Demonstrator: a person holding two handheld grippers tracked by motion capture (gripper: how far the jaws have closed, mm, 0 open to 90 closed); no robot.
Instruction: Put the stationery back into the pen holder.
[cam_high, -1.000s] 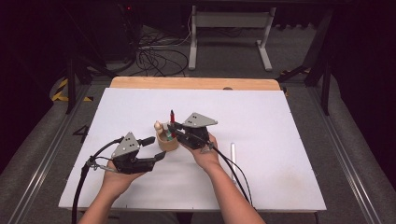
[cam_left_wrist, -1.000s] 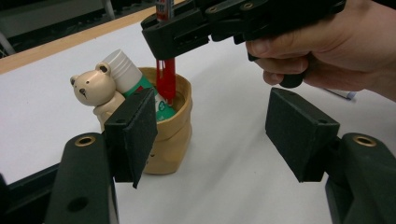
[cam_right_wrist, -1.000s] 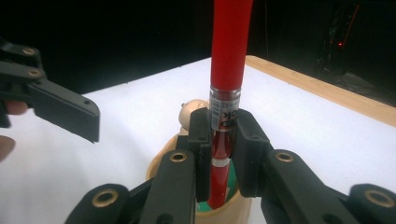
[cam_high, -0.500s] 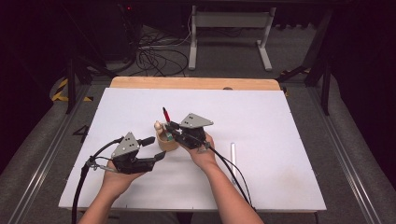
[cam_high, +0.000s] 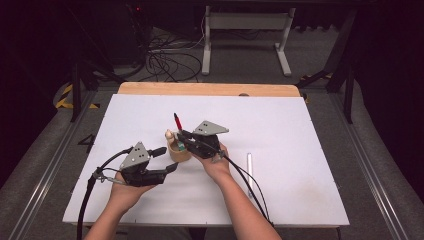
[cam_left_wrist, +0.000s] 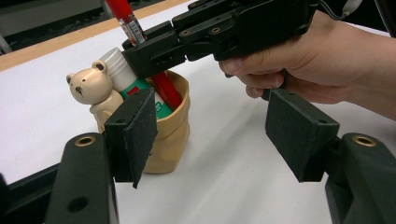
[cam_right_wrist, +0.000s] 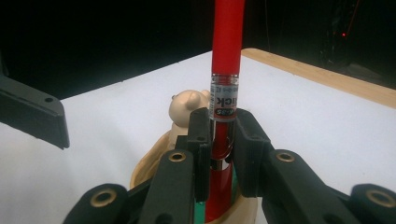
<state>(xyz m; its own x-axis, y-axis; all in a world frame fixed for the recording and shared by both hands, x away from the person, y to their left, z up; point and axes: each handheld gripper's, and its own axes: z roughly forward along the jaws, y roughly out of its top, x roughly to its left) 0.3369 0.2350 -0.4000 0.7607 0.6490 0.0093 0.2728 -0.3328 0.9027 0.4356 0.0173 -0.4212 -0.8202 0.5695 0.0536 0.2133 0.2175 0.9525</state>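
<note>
We work at a white rectangular tabletop (cam_high: 310, 150) with a pale wooden strip (cam_high: 210, 89) along its far edge, set on a grey floor in a dark room where black cables (cam_high: 165, 57) lie tangled beside a grey metal stand (cam_high: 245, 22). Near the middle of the table stands a small tan cup-shaped holder (cam_left_wrist: 173, 135) with a beige bear figure (cam_left_wrist: 91, 91) fixed at its rim. Inside it we see a white-capped stick with a green label (cam_left_wrist: 128, 77), leaning against the bear's side. Our right gripper (cam_right_wrist: 219, 140) has its jaws pressed tight on a red pen with a clear labelled band (cam_right_wrist: 226, 70), which stands nearly upright with its lower end down inside the holder. Our left gripper (cam_left_wrist: 210, 135) rests low on the table just beside the holder, its jaws standing apart with nothing between the pads. A thin white stick (cam_high: 249, 165) lies flat on the table to the right of our right forearm.
</note>
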